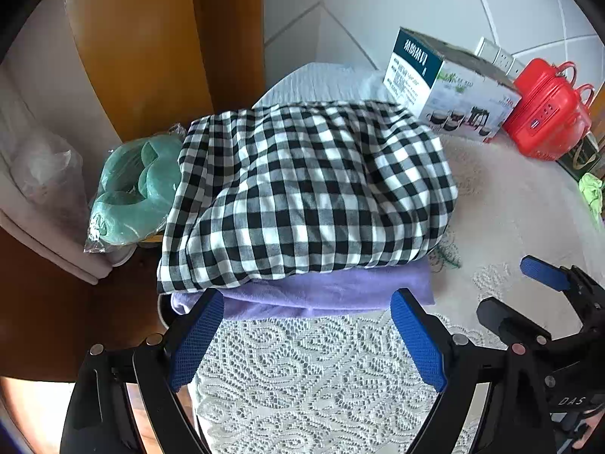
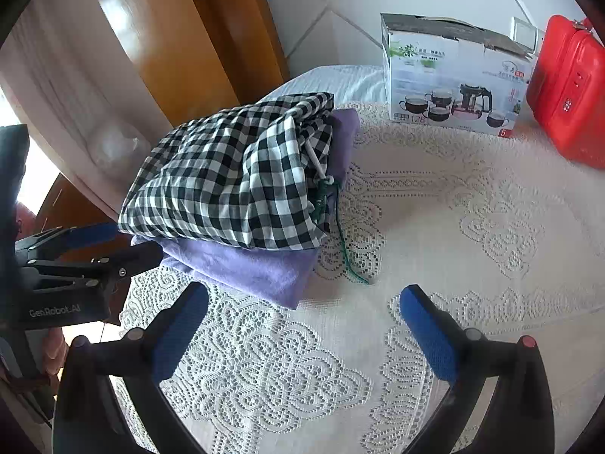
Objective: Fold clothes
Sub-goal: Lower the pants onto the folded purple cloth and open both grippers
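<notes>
Two folded garments sit stacked on a bench (image 2: 472, 196) covered with a cream lace tablecloth (image 2: 264, 370). On top lies a black-and-white gingham garment (image 1: 302, 193), bundled into a rough rectangle, with a white drawstring showing at its right side in the right wrist view. Under it, touching it, lies a folded lilac garment (image 1: 321, 291) whose near edge sticks out past the gingham. The stack rests at the left side of the bench, close to its left edge. At the far right stands a cardboard box printed with a glass tea set (image 2: 453, 83), and just right of that a red plastic case (image 2: 567, 90). Beyond the bench's left edge, beside the stack, rests a mint-green neck pillow in clear wrapping (image 1: 132, 196). A thin green thread (image 2: 348, 257) trails on the lace just right of the stack. The left tool (image 1: 306, 310) has its blue-padded fingers spread wide, just near of the lilac edge, holding nothing. The right tool (image 2: 302, 302) is likewise spread wide and empty, over bare lace near and right of the stack.
</notes>
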### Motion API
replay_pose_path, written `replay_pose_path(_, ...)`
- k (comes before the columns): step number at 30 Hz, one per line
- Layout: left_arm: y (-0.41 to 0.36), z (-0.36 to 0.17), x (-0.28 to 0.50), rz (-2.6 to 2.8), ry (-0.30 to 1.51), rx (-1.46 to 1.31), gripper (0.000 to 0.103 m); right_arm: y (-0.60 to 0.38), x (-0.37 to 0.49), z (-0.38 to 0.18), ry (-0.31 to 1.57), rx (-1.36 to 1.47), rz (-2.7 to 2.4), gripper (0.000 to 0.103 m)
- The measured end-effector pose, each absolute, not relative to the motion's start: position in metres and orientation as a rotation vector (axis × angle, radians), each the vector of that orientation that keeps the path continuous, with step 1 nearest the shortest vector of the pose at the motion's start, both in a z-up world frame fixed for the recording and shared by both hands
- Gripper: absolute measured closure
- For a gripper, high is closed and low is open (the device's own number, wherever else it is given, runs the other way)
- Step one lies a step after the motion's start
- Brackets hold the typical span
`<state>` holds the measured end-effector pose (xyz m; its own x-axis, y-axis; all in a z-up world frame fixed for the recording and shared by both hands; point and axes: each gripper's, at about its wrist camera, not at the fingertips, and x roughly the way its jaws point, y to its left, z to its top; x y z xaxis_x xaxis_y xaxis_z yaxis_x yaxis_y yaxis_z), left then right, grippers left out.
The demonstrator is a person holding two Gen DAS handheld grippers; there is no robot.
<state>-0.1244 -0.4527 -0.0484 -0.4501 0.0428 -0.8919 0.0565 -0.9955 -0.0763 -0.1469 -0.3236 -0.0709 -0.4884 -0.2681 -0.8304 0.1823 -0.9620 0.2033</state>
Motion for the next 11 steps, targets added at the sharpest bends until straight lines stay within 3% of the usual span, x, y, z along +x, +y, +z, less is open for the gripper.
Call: replay_pose_path(11,-0.4579,-0.0383,-0.1162,-2.715,0.081,1.502,0.013,-0.3290,-0.1488,-0.0667,-0.115,1.406,-2.510,0.000)
